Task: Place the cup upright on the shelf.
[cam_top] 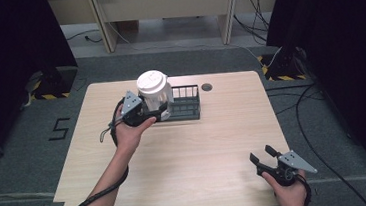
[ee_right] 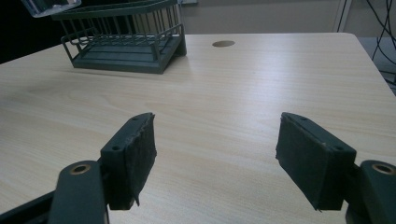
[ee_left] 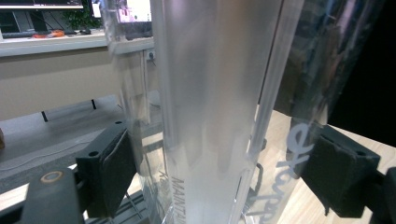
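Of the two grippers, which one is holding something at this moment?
The left gripper: its fingers press on both sides of the clear container with the white lid, over the dark wire basket. The right gripper stands open above bare table.

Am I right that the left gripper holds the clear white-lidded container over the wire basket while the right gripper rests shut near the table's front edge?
Not quite: the right gripper is open, its jaws wide apart in the right gripper view. The rest holds: left gripper, container, basket.

"MAINTA…" on clear container (ee_left: 210, 116) (cut off)
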Demonstrator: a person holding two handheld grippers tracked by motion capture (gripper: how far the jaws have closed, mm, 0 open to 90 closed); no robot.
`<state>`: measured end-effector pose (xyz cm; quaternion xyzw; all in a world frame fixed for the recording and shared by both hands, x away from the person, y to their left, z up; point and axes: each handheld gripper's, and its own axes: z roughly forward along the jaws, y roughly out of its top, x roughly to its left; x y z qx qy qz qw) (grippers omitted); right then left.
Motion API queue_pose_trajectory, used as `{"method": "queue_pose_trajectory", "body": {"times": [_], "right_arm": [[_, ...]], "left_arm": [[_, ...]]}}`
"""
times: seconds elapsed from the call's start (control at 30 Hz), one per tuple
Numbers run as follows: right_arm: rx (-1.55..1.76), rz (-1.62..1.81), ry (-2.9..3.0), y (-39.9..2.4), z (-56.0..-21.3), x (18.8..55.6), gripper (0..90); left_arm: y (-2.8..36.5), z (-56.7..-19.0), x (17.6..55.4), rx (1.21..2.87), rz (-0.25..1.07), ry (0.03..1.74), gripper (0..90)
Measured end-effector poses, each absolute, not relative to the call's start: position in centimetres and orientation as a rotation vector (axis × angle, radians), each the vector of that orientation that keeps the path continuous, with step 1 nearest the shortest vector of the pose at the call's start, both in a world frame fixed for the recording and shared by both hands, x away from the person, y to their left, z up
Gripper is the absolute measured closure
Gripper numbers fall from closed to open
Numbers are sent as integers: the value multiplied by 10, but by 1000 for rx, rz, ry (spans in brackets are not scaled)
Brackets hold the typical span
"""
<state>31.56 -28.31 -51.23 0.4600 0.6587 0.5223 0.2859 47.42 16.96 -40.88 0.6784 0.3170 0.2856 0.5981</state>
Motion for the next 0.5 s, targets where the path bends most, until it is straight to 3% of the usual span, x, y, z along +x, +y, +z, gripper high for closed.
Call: {"method": "queue_pose_trajectory", "body": {"times": [0.5], "right_arm": [[1237, 1400, 1760, -283, -512, 315, 289]], "left_arm": [[168, -400, 482, 1565, 660, 750, 173]]}}
